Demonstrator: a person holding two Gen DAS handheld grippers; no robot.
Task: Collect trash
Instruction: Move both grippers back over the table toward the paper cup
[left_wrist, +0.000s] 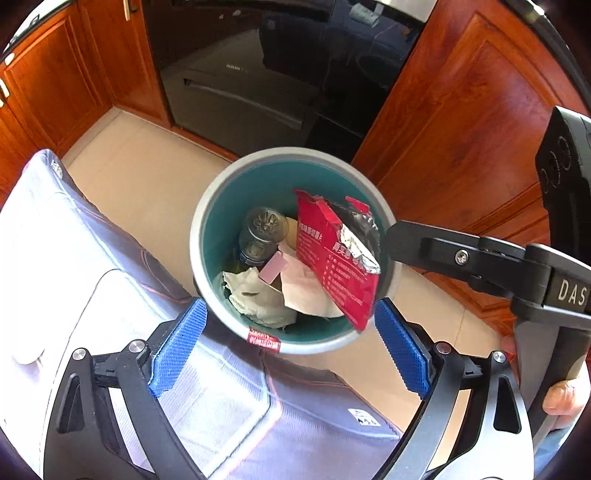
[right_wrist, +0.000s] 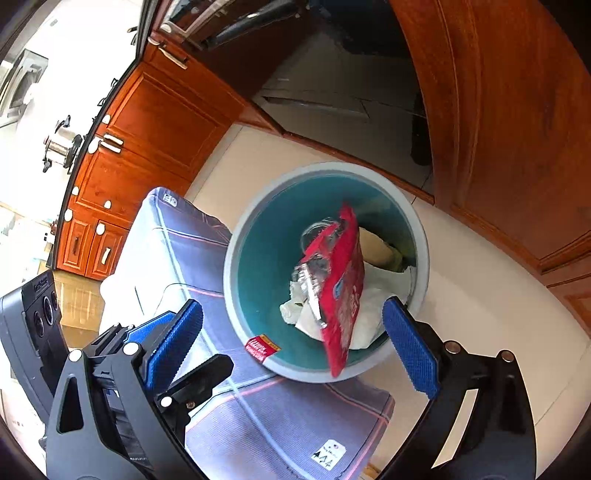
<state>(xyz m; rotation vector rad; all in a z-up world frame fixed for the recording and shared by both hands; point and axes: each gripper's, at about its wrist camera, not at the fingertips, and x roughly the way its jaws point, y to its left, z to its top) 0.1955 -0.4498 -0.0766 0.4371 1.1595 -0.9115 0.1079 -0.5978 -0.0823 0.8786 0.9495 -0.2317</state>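
Observation:
A round grey trash bin with a teal inside stands on the floor; it also shows in the right wrist view. A torn red snack packet with a silver lining hangs in the air over the bin, free of both grippers. Inside lie a clear plastic bottle, crumpled white paper and a pink slip. My left gripper is open and empty above the bin's near rim. My right gripper is open and empty; its black finger reaches in from the right.
A table under a grey cloth with pink lines borders the bin on the near left. Orange wooden cabinets and a dark appliance stand behind. Beige floor tiles surround the bin. A small red label sits on the bin's near rim.

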